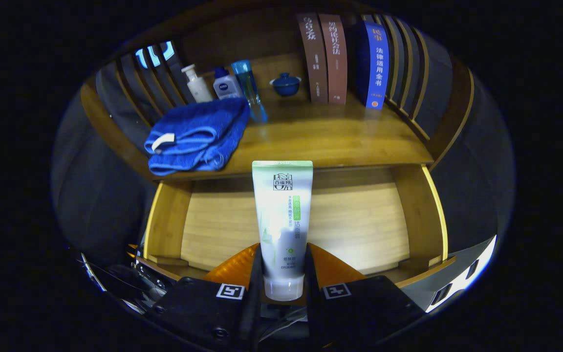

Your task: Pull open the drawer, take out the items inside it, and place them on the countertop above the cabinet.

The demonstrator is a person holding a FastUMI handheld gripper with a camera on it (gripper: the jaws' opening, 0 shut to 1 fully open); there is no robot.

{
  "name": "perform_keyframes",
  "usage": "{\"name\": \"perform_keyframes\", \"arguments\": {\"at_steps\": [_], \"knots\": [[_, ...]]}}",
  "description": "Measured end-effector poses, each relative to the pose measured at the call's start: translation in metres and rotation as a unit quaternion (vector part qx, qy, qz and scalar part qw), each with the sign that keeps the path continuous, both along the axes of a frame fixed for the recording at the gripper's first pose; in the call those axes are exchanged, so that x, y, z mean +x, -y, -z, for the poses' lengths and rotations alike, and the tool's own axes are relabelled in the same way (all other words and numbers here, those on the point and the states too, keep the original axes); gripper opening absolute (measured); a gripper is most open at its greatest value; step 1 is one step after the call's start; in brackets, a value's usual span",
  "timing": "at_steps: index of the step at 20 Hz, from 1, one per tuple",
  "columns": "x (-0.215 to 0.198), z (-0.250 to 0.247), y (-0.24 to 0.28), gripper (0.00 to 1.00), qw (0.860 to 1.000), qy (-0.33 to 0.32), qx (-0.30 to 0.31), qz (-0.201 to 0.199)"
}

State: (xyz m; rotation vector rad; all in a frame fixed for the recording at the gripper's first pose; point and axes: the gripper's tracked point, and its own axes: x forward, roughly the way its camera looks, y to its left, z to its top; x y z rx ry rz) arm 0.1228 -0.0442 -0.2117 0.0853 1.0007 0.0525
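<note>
We see a dim booth around a wooden cabinet (408, 205) with slatted side rails (411, 73), its polished top catching warm light.

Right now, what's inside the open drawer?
The drawer shows a bare wooden floor. The tube, clamped in the gripper, covers the middle strip, so that part stays hidden.

Dim scene, bright glare on tube (281, 220); strong fisheye bending at edges; sharp centre.

The tube (281, 215) stood between the fingers of the gripper (284, 274) above the open drawer (359, 220), with the towel (196, 137) and books (342, 58) on the countertop (330, 137) beyond.
</note>
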Motion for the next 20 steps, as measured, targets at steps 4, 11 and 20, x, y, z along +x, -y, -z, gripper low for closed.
{"name": "perform_keyframes", "arguments": {"at_steps": [4, 11, 20], "knots": [[0.054, -0.019, -0.004, 0.43, 0.999, 0.029, -0.014, -0.001], [0.158, -0.001, -0.016, 0.43, 0.999, 0.018, -0.034, -0.002], [0.192, 0.034, -0.012, 0.51, 0.999, -0.028, -0.03, 0.022]]}}
